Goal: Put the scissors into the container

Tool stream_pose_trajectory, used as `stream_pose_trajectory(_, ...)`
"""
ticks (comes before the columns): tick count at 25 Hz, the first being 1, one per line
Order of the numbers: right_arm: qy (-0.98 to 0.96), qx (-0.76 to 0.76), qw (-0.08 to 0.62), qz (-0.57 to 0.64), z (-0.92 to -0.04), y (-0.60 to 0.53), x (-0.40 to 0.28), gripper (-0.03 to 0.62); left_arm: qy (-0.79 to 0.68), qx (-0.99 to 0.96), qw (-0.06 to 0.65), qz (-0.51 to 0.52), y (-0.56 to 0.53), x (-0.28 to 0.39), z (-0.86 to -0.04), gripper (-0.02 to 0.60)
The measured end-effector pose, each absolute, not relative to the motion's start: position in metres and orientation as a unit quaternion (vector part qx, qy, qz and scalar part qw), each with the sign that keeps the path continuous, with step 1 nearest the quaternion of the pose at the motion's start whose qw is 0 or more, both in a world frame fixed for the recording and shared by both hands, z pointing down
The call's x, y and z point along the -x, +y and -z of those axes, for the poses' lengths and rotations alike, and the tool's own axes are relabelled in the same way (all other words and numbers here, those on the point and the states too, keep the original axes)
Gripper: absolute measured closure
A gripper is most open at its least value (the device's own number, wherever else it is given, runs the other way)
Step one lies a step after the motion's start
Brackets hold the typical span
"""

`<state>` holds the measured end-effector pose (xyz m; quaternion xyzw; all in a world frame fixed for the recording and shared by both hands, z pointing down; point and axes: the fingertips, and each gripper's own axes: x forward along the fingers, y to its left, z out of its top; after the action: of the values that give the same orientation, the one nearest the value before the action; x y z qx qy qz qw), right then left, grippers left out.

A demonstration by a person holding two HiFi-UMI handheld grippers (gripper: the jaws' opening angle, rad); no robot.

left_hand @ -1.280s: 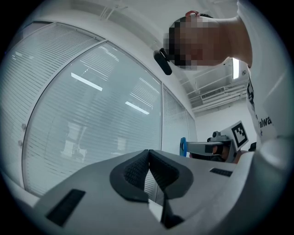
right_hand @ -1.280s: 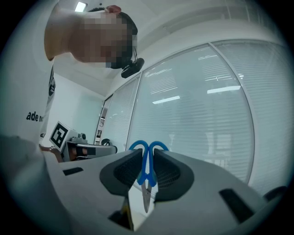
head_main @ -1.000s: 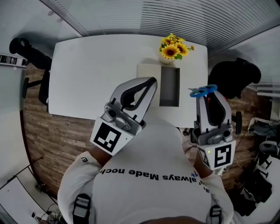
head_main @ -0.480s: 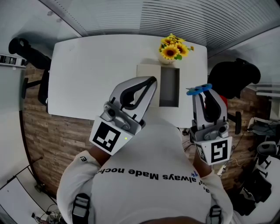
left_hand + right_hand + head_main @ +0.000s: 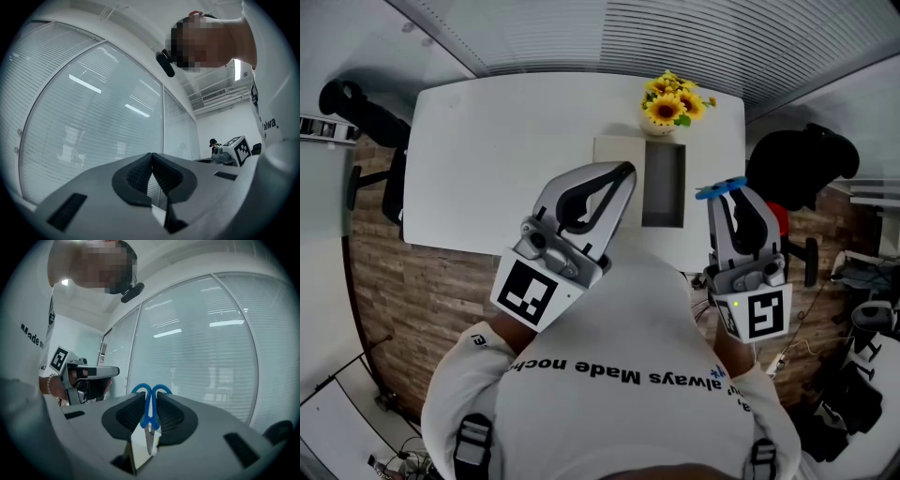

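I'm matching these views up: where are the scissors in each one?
Head view: scissors right of centre, clamped in the right gripper.
Left gripper view: not made out.
Right gripper view: low centre, between the jaws.
Shared landmark: the person's white printed shirt.

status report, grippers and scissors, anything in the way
Right gripper shut on blue scissors, right of the grey container. Left gripper shut, empty. Container open, nothing blocking it.

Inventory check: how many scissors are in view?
1: the blue-handled scissors, clamped in the right gripper, held up by the table's right edge. More could lie hidden under the person's torso.
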<state>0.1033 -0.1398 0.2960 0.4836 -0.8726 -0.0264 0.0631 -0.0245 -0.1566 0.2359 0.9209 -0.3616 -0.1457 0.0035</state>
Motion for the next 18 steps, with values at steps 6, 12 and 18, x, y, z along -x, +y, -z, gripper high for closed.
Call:
stream_pose_trajectory(6, -0.872, -0.483, 0.074, 0.02, -0.31, -0.142, -0.102, 0.51, -0.361, -0.921, 0.002, 0.147, -0.156, 0.025, -0.236, 0.561)
stream_pose_trajectory(12, -0.871, -0.485, 0.082, 0.014, -0.319, -0.143, -0.104, 0.51, -0.361, -0.921, 0.002, 0.145, -0.155, 0.024, -0.236, 0.561)
stream_pose_trajectory(18, -0.869, -0.487, 0.089, 0.011, -0.327, -0.144, -0.107, 0.51, -0.361, -0.921, 0.0, 0.147, -0.153, 0.023, -0.232, 0.561)
